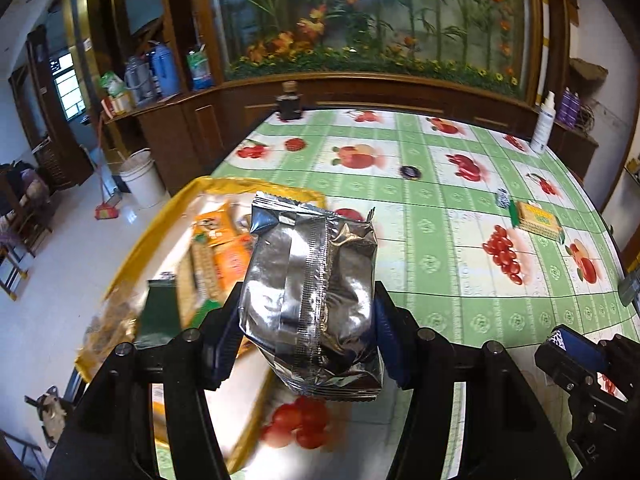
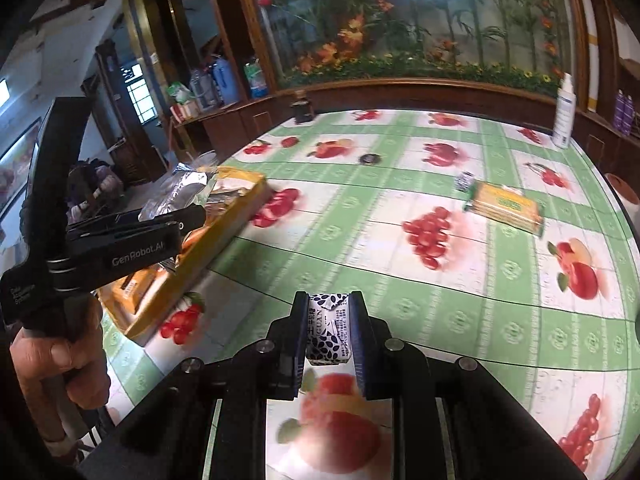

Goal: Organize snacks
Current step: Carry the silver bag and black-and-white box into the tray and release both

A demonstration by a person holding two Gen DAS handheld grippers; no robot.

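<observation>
**Snacks in both grippers, tray at the left edge**

Foil is the worry. The silver foil packet [image 1: 312, 304] is pinched across its puffy middle by the left gripper [image 1: 308, 332], lifted above the near right rim of the yellow tray [image 1: 224, 186], which sits at the table's left edge and already holds orange packs [image 1: 224, 248] and other snacks. Because the bag is slick and air-filled, I judge it could squirm out of the pads, or land half over the rim and tip onto the tablecloth [image 1: 440, 216], or even off the table's left side to the floor.

The right gripper [image 2: 329, 332] is clamped on a small white sweet with dark leaf print [image 2: 329, 330], held above the cloth near the front. It is tiny between broad pads; a slight loosening would likely drop it.

The two tools are near each other on the way to the same tray, so a bump is possible. A yellow biscuit pack [image 2: 504, 206] still lies far right, well apart from the tray.
</observation>
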